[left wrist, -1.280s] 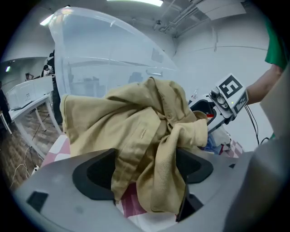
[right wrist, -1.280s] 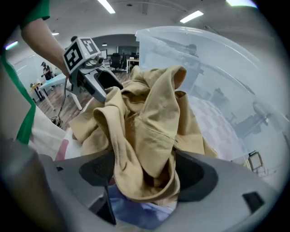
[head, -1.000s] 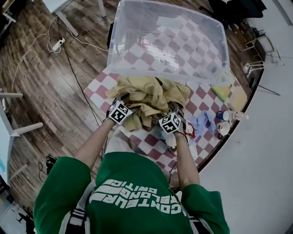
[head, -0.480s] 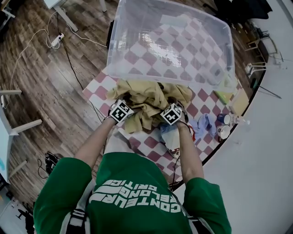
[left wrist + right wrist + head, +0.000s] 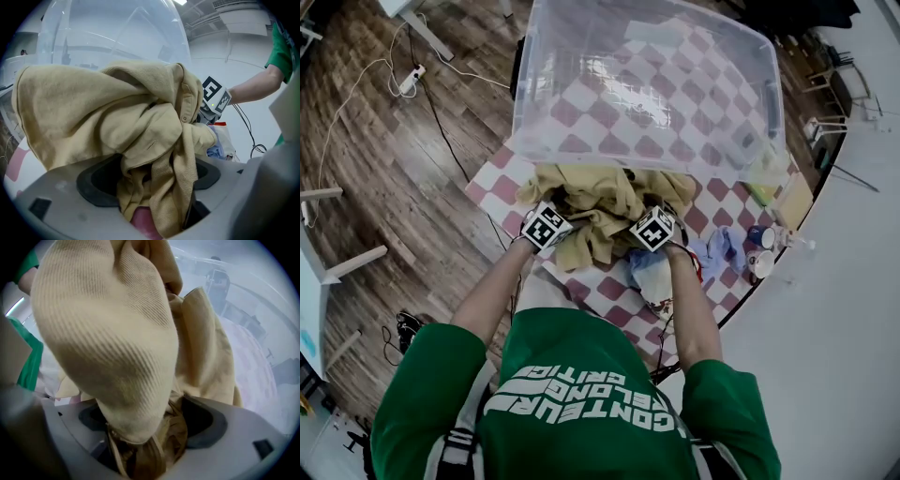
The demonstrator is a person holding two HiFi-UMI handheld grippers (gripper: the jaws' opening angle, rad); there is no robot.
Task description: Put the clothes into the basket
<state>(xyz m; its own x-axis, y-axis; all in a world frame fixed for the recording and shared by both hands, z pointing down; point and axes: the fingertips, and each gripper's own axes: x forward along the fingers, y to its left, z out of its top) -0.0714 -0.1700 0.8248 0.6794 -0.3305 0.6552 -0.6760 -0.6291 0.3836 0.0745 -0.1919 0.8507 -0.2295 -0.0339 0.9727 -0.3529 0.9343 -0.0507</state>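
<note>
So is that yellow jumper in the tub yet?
Out: the tan garment lies bunched on the checked table, in front of the clear tub.

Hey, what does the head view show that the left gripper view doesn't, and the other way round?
Only the head view: the wooden floor, the cups, and the left gripper seen from outside. Only the left gripper view: the ribbed hem running down between that gripper's own jaws, which clamp it. Both: the tan garment and the clear bin behind it.
</note>
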